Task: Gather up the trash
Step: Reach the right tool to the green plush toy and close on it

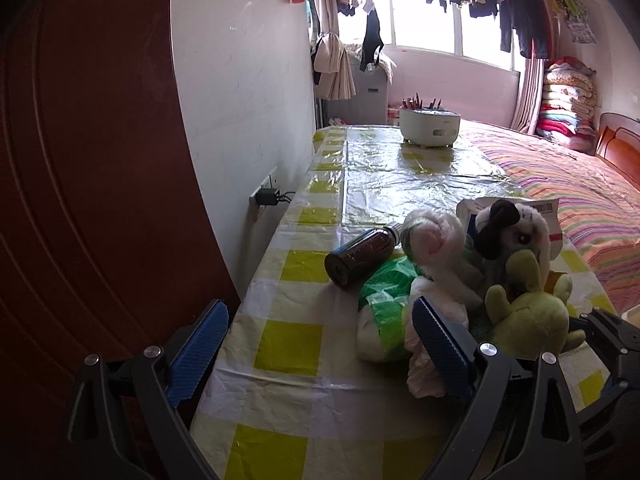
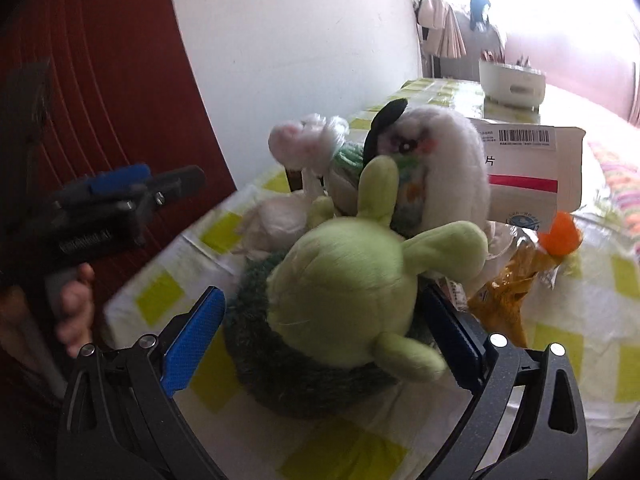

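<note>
On the yellow-checked table [image 1: 292, 344] lie a dark brown bottle [image 1: 360, 258] on its side, a green-and-white plastic wrapper [image 1: 384, 300], crumpled white tissue [image 1: 424, 364], a white carton with a barcode [image 2: 532, 160] and a yellow crinkled wrapper [image 2: 504, 296]. They sit among a green plush turtle [image 2: 344, 292] and a white plush dog [image 2: 440, 168]. My left gripper [image 1: 320, 320] is open and empty, its right finger beside the tissue. My right gripper [image 2: 324, 320] is open, with the green plush between its fingers but not touched.
A white appliance [image 1: 430, 128] stands at the table's far end. A red-brown door [image 1: 92, 184] and a white wall with a socket [image 1: 266, 196] bound the left. A striped bed [image 1: 568, 196] lies to the right. The left gripper shows in the right wrist view [image 2: 120, 196].
</note>
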`<state>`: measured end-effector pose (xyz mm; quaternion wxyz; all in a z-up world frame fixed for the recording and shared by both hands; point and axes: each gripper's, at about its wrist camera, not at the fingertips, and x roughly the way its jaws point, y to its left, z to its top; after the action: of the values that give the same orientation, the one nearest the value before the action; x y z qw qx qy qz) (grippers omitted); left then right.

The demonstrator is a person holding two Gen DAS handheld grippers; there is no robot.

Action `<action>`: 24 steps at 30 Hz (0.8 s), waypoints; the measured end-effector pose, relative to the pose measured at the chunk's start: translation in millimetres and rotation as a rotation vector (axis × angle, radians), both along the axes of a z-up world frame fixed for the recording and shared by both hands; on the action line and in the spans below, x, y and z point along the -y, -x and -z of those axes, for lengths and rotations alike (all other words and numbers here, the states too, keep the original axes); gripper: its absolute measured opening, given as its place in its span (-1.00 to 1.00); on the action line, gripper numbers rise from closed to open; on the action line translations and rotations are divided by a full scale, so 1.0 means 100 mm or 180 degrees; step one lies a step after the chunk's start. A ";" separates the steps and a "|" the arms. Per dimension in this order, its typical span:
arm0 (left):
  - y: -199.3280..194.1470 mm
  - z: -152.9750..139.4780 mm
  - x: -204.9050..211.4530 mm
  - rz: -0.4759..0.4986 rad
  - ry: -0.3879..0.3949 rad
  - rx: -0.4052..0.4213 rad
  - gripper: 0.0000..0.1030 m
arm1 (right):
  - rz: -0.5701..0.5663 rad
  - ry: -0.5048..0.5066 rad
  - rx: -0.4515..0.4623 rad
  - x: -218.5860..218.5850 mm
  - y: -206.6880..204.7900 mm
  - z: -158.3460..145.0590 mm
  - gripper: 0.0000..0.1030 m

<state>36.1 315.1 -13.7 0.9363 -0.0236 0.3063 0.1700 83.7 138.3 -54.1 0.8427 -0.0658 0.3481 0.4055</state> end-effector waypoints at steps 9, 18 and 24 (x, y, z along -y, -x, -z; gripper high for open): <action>-0.04 0.02 0.03 0.0028 0.0120 -0.0029 0.76 | 0.0084 -0.0436 -0.0221 0.46 -0.05 0.00 0.43; -0.28 -0.01 0.25 0.0223 0.0338 -0.0038 0.76 | 0.0215 -0.0885 0.0171 1.07 0.14 -0.37 0.43; -0.40 -0.06 0.50 0.0468 0.0466 0.0013 0.76 | 0.0423 -0.0986 0.0337 1.40 0.16 -0.47 0.43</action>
<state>75.7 265.4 -8.0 0.9427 -0.0697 0.3169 0.0780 67.9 -1.2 -6.8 0.8848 0.0667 0.2401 0.3936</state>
